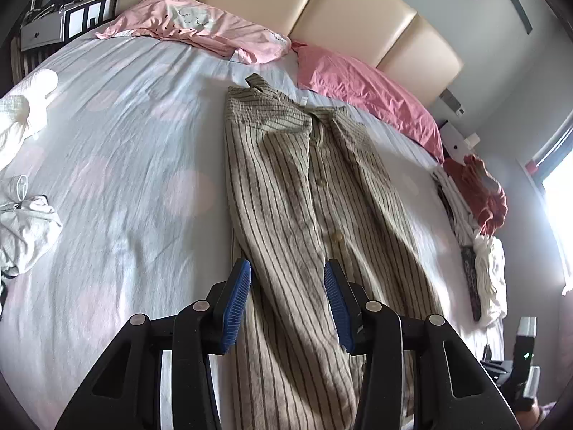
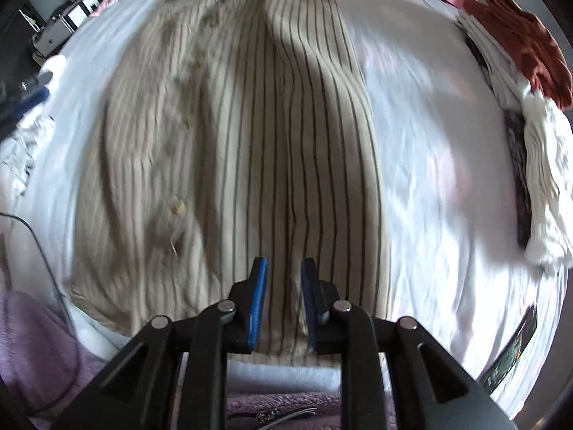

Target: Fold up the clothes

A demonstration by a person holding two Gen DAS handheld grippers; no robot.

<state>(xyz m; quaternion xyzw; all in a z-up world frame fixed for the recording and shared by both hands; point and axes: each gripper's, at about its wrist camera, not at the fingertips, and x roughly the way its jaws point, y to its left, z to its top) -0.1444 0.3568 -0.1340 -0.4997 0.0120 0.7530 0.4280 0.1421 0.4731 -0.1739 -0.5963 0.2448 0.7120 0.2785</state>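
A beige shirt with dark stripes (image 1: 286, 186) lies buttoned and face up on the white bedsheet (image 1: 125, 150), its collar (image 1: 263, 87) toward the headboard. It looks narrowed lengthways, with the sides turned in. My left gripper (image 1: 288, 279) hovers open over the shirt's lower half, blue pads wide apart and nothing between them. In the right wrist view the shirt (image 2: 250, 143) fills the middle. My right gripper (image 2: 283, 279) is open with a narrow gap, just above the hem near the bed's front edge. Striped cloth shows through the gap but is not pinched.
Two pink pillows (image 1: 365, 89) lie against the cream headboard (image 1: 322, 3). A pile of folded clothes, rust red and white (image 2: 537, 82), sits along the bed's right edge. Crumpled white garments (image 1: 25, 229) lie at the left. Purple fleece (image 2: 32, 340) shows at the near edge.
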